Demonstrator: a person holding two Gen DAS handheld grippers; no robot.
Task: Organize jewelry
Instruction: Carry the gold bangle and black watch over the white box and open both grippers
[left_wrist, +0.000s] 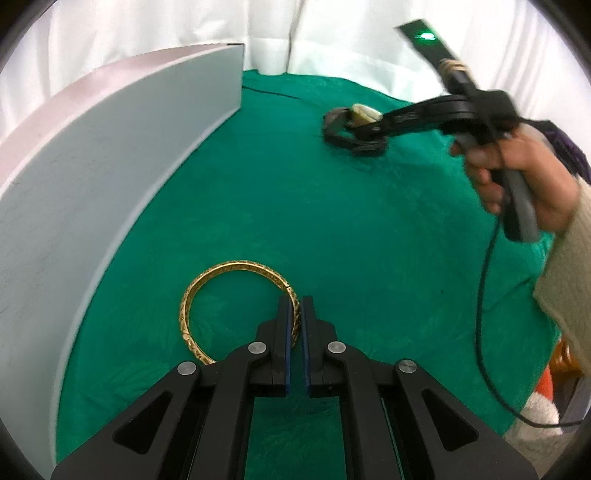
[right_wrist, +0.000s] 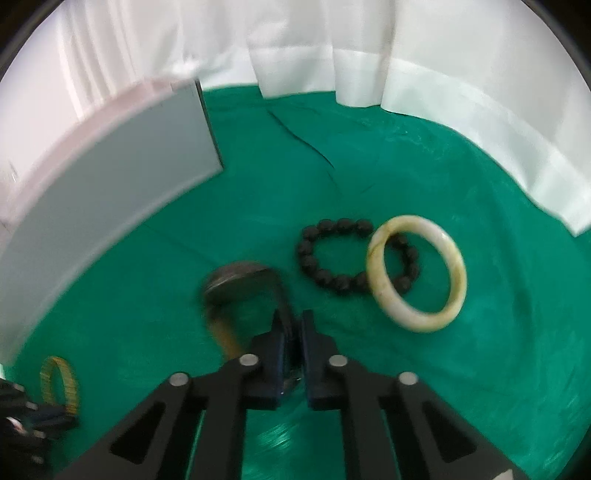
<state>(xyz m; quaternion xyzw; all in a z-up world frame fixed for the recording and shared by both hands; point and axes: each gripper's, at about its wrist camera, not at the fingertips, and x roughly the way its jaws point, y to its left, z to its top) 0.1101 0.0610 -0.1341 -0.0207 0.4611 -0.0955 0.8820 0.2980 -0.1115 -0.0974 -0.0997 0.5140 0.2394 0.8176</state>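
Two grippers are at work on our green cloth (left_wrist: 369, 240). Our left gripper (left_wrist: 295, 310) is clamped on the rim of the gold bangle (left_wrist: 192, 295), which lies flat beside the white box (left_wrist: 110, 166). Our right gripper (right_wrist: 293, 328) pinches a blurred dark band (right_wrist: 236, 277); we cannot tell what it is. Near it, the pale jade bangle (right_wrist: 417, 273) leans over the black bead bracelet (right_wrist: 325, 251).
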